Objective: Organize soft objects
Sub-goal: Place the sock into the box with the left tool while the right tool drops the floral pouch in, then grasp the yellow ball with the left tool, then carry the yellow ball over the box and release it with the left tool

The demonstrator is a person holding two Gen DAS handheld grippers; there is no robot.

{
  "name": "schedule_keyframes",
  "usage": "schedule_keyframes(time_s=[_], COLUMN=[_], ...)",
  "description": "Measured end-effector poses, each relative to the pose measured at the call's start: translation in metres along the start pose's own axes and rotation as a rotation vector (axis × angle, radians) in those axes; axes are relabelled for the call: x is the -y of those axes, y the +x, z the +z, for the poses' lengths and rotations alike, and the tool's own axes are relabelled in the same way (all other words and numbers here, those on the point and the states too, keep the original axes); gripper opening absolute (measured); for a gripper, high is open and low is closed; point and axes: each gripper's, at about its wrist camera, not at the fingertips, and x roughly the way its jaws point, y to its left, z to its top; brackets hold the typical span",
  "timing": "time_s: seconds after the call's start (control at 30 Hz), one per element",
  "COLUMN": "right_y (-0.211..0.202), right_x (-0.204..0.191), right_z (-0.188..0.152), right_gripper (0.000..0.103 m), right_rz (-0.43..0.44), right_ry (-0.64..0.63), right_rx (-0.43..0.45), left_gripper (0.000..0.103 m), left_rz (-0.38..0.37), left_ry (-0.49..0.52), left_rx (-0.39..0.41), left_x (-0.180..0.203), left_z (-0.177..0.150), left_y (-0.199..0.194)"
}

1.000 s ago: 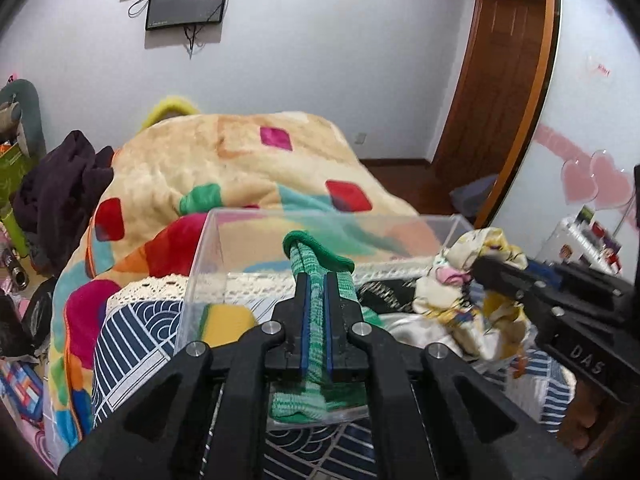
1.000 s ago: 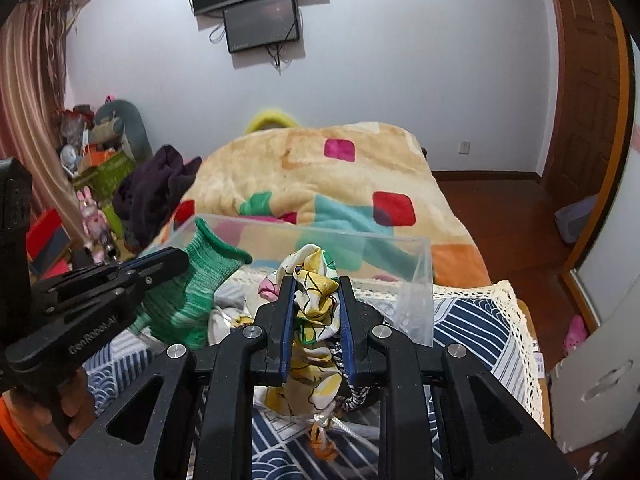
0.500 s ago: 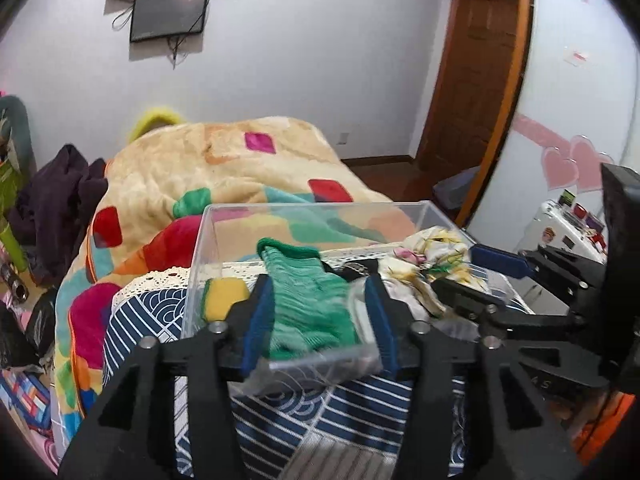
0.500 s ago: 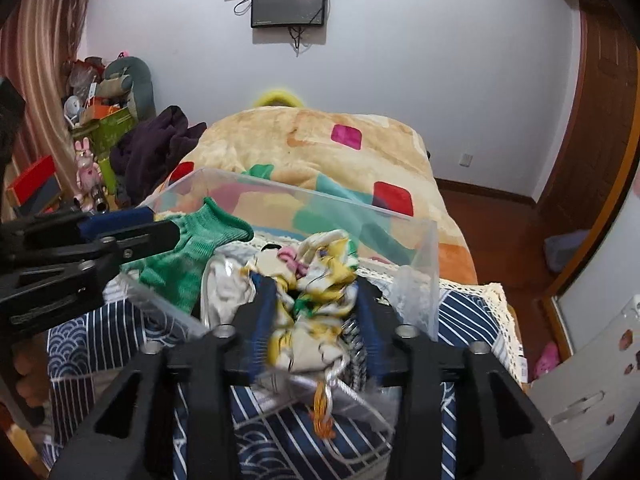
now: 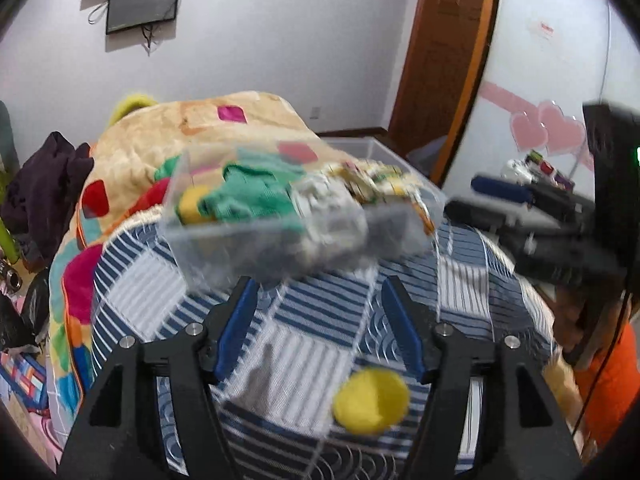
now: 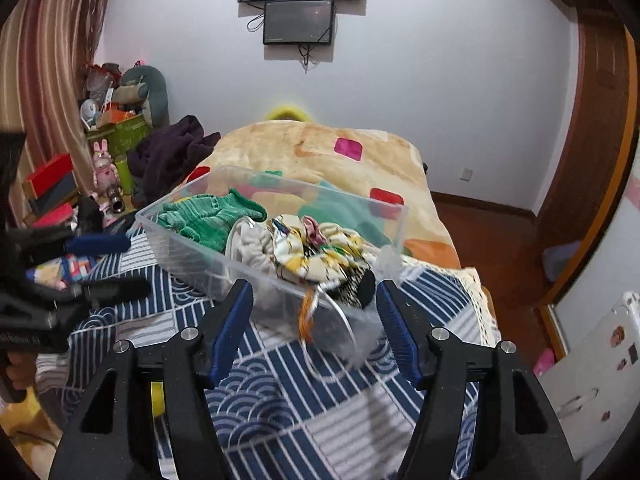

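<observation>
A clear plastic bin (image 6: 192,256) stands on the blue-and-white patterned cloth (image 6: 280,384). In it lie a green knitted sock (image 6: 204,220), a grey-white cloth (image 6: 250,244) and a yellow floral fabric piece (image 6: 320,252). The bin also shows, blurred, in the left wrist view (image 5: 224,244), with the green sock (image 5: 252,196) and a yellow item (image 5: 190,208) inside. My left gripper (image 5: 316,328) is open and empty, pulled back from the bin. A yellow round soft object (image 5: 370,402) lies on the cloth between its fingers. My right gripper (image 6: 314,324) is open and empty at the bin's near wall.
A colourful patchwork blanket (image 6: 320,160) covers the bed behind the bin. A dark garment (image 6: 168,156) and toys (image 6: 104,160) pile at the left. A wooden door (image 5: 440,52) stands at the right. The other gripper shows at each view's side (image 6: 80,272).
Both grippers opened, let go of the green sock and the floral fabric into the bin, and drew back toward me. The yellow round object came into the left wrist view.
</observation>
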Motion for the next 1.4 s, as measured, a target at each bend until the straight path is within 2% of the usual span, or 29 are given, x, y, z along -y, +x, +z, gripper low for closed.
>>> schedule_keyframes(time_s=[0.03,0.1,0.17,0.33,0.4,0.47,0.53,0.6,0.8,0.97,1.13,1.3,1.4], right_y=[-0.002,-0.008,-0.012,-0.022,-0.024,-0.022,-0.021,-0.017,-0.022,-0.025,-0.024,-0.02,-0.022], right_x=[0.002,0.008,0.01,0.011,0.009,0.007,0.006,0.004,0.001,-0.005,-0.008,-0.006,-0.005], right_z=[-0.001,-0.006,-0.01,-0.029,-0.037,-0.043,-0.047,-0.05,-0.054,-0.051,-0.051,-0.053,-0.055], right_gripper=[0.061,0.071,0.075,0.075,0.075,0.075,0.075,0.075,0.075,0.075,0.075,0.075,0.075], right_rz=[0.002,-0.004,-0.011,0.019,0.028,0.048,0.056,0.058,0.067,0.081,0.091,0.094,0.095], right_ry=[0.011,0.041,0.065,0.122,0.13,0.144,0.153,0.159,0.174,0.172,0.166,0.174,0.185], right_rx=[0.001,0.002,0.006,-0.009,-0.013,-0.029,-0.04,-0.052,-0.045,-0.026,-0.02,-0.028,-0.024], left_gripper=[0.065,0.066,0.066,0.066,0.061,0.048,0.045,0.044,0.043,0.043,0.043,0.043,0.044], left_rz=[0.001,-0.013,-0.031,-0.065,-0.078,-0.093,-0.106,-0.083,-0.027,-0.004,0.05,0.096,0.109], left_ry=[0.002,-0.006,-0.017,-0.046,-0.049,-0.029,-0.009,0.012,-0.012,-0.097,-0.11,-0.057,-0.067], left_rx=[-0.008,-0.03,-0.063,-0.103,-0.1,-0.097,-0.103,-0.088,-0.004,0.102,0.184,0.169,0.133], left_x=[0.003,0.006,0.011,0.016,0.02,0.024,0.03,0.035,0.03,0.012,0.002,0.005,-0.001], left_z=[-0.007,-0.018,-0.031,-0.06,-0.064,-0.066,-0.066,-0.067,-0.042,0.006,0.045,0.065,0.07], left_y=[0.0,0.002,0.005,0.011,0.01,0.009,0.01,0.007,-0.002,-0.006,0.001,0.029,0.048])
